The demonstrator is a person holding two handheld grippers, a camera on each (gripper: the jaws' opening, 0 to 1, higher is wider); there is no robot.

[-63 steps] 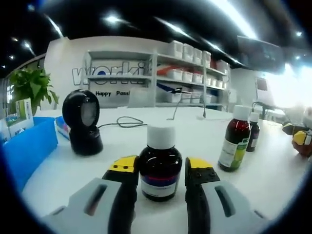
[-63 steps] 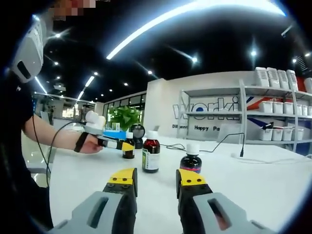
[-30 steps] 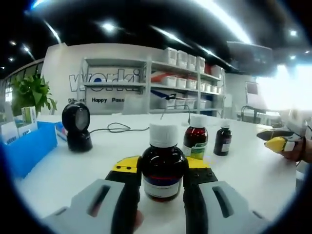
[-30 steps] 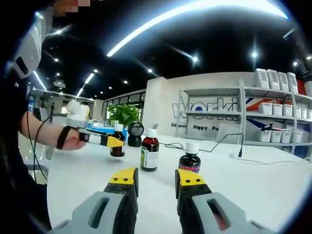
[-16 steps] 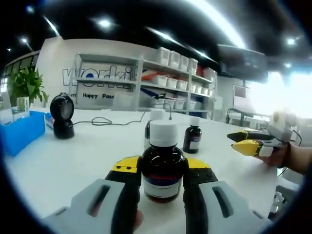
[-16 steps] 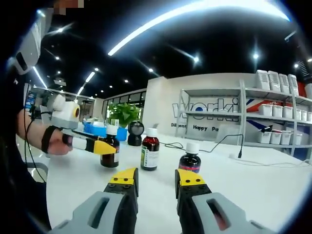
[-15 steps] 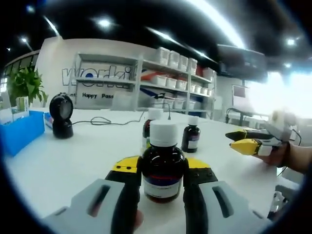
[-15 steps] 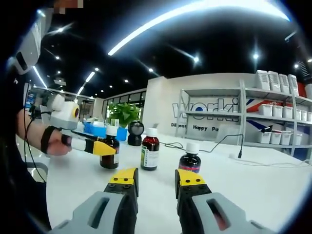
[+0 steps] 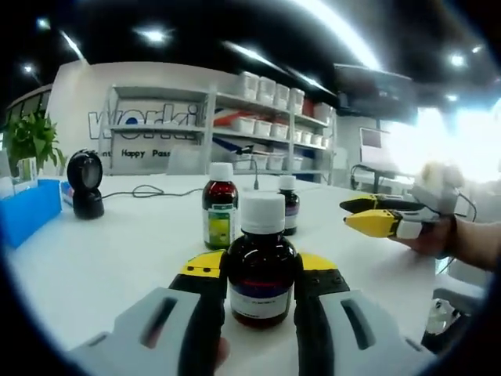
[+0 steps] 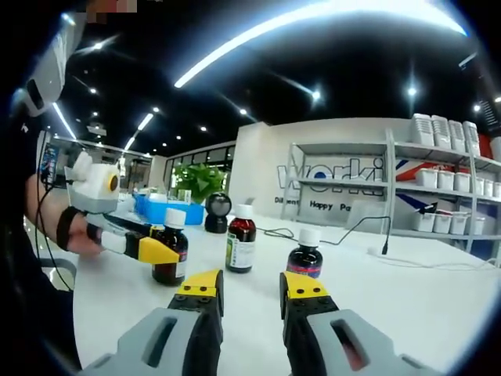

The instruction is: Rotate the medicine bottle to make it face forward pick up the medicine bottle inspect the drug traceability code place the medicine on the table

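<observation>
The left claw (image 9: 261, 276) has carried its clamped medicine bottle (image 9: 262, 266) nearer the right claw (image 10: 244, 288), which gapes empty; two bottles (image 9: 219, 211) stand ahead on the counter (image 9: 117, 251).

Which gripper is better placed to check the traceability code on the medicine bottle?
Left. The left gripper is shut on the medicine bottle and holds it off the table; the right gripper is open.
</observation>
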